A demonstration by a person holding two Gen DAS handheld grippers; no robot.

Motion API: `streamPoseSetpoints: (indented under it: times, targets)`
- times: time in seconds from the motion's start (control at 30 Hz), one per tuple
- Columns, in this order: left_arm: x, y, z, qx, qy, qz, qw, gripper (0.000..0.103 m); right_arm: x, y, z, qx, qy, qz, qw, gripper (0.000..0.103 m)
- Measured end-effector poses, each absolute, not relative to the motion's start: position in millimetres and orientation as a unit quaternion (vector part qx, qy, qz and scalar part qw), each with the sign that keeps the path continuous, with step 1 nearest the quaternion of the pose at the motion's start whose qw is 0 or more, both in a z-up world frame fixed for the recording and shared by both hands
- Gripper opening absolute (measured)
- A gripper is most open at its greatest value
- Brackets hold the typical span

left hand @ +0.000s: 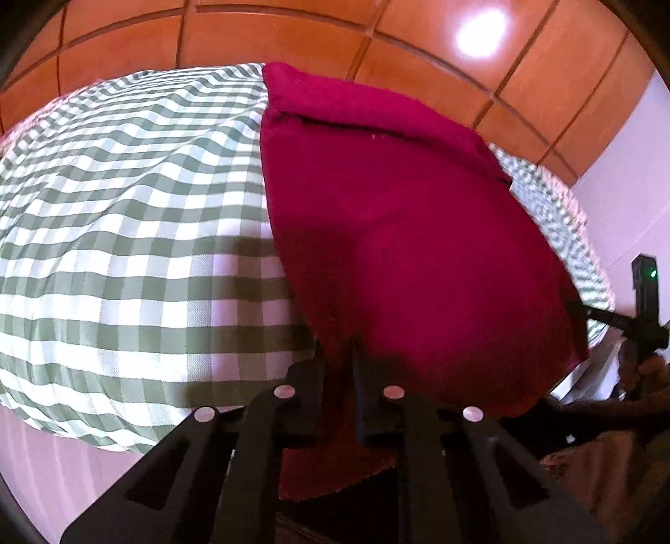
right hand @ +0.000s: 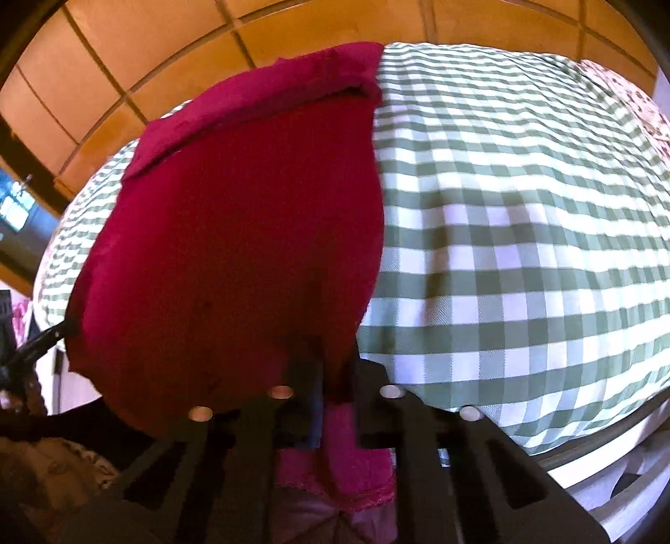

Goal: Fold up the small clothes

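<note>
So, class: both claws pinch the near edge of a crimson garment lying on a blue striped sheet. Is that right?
Not quite. The sheet is green-and-white checked, not blue striped, as the left wrist view shows. The rest holds: the left claw and the right claw each pinch the near edge of the crimson garment.

My left view has a glare spot (left hand: 481, 35) at one o'clock; both views bow heavily, edges softly blurred
</note>
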State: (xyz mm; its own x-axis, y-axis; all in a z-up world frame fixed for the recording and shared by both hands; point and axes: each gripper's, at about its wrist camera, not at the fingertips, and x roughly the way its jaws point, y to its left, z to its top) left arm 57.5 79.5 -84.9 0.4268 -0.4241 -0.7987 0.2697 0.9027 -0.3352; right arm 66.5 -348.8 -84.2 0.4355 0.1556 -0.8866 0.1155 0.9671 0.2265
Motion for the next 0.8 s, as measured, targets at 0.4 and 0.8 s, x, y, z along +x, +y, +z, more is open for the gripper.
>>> streamPoseSetpoints:
  times: [0.4, 0.8]
  targets:
    - [131.4, 91.3, -47.3, -0.23, 0.459, -0.264, 0.816, 0.008, 136.7, -360.3, -42.4, 0.224, 0.459, 0.058, 0.858, 0.008]
    - [249.1, 99.9, -38.9, -0.28, 0.433, -0.145, 0.844, 0.055, 236.1, -421.5, -44.3, 0.311, 0.432, 0.008, 0.847, 0.064]
